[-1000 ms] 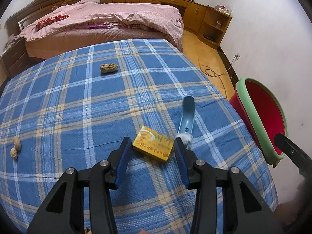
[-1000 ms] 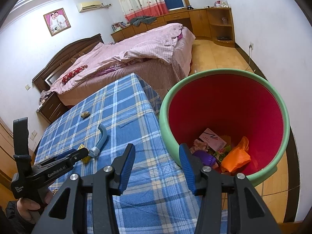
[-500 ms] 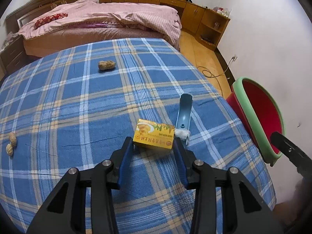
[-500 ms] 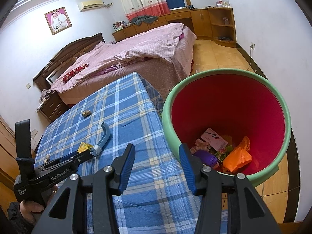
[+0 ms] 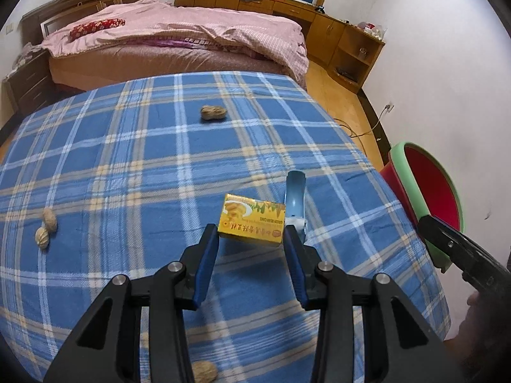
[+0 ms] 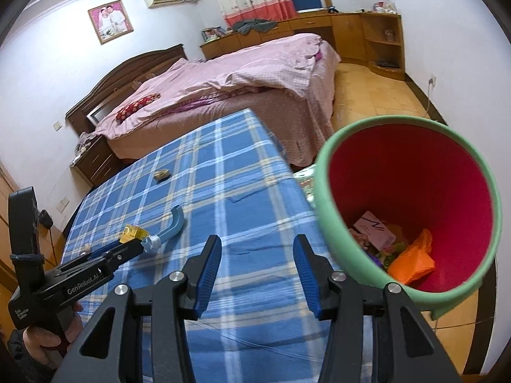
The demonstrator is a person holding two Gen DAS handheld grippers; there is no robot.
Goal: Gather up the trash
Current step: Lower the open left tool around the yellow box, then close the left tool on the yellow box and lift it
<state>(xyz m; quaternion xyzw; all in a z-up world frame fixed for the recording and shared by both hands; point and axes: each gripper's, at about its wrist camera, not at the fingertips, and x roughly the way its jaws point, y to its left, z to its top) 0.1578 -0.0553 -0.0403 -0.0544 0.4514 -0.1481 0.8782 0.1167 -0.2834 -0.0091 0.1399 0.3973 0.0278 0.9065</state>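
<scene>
Since the earlier frame the yellow box [image 5: 251,223] has turned square to the left gripper [image 5: 251,239] and now sits held between its blue fingertips, seemingly lifted just clear of the blue checked cloth [image 5: 127,175] at lower centre of the left view. The right gripper [image 6: 257,255] hangs released and empty, low in its own view, beside the red bin [image 6: 447,191] at the right. The hold is only at the tips, so the box could twist out on the way to the bin. A blue curved tool [image 5: 295,198] lies just beside the right fingertip and might get knocked. Peanuts [image 5: 213,112] remain scattered on the cloth.
</scene>
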